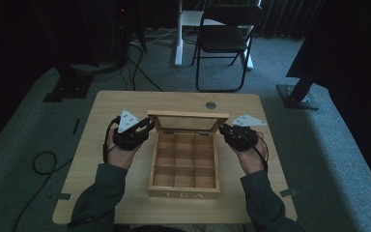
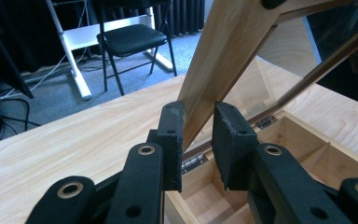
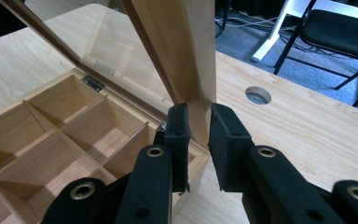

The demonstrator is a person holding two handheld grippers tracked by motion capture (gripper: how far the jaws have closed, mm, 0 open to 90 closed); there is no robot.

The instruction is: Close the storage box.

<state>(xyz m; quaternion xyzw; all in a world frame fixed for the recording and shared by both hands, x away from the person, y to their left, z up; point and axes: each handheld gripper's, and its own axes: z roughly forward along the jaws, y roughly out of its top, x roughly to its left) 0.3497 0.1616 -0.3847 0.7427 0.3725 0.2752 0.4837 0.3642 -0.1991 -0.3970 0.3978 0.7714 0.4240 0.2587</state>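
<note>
Black padded tongs (image 2: 198, 140) | clamp smooth wooden lid (image 2: 223, 56) | glass-paned

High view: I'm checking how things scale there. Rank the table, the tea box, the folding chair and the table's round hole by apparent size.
1. table
2. tea box and folding chair look alike; the chair stands farther off, so unranked
3. round hole
</note>
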